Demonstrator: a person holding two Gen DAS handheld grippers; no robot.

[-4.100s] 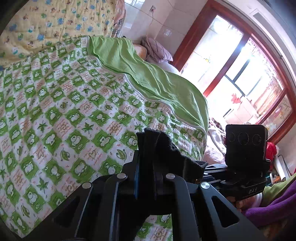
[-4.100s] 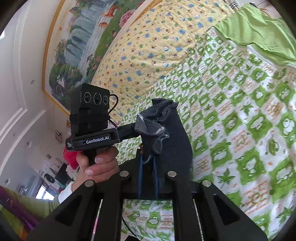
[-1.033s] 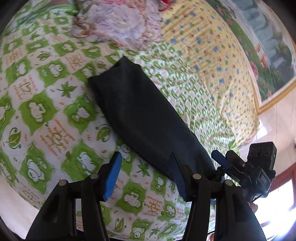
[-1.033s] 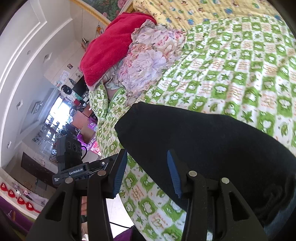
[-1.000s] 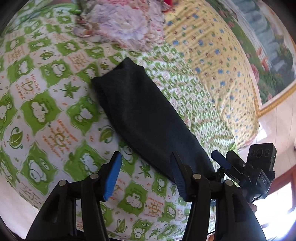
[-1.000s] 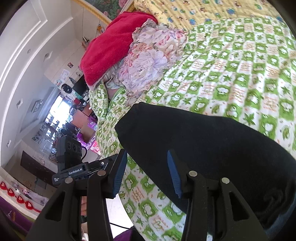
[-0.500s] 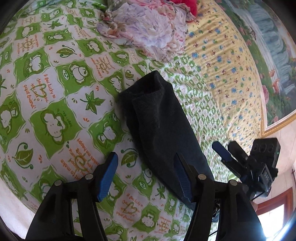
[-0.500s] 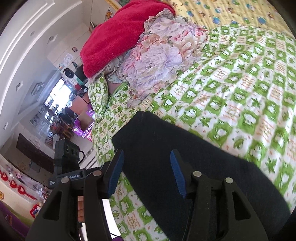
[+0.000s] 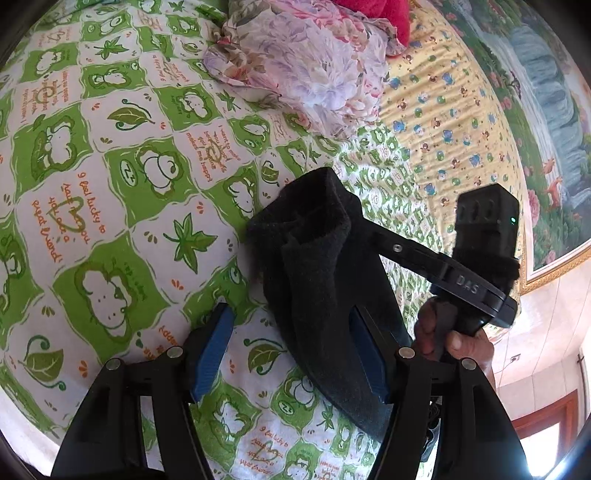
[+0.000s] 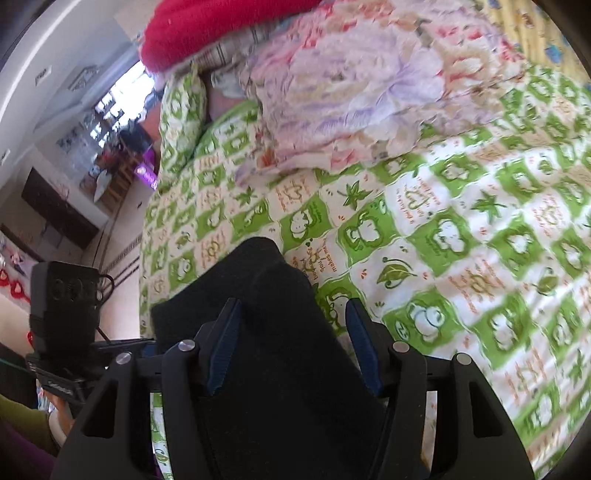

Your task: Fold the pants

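Bright daylight, heavy fisheye bending at the edges.
Left view sharp; right view smeared by motion blur, window [image 10: 122, 99] glaring.

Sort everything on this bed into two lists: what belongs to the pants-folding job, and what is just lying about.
Job:
- pants
- left gripper, jaws opening
- right gripper, jaws opening over the pants

Lying about:
- floral cloth
- red towel
- yellow quilt
- green bedspread, only the work surface

Both wrist views angled down, close over the quilt [image 9: 110, 206], sharing the dark pants [image 10: 266, 302]
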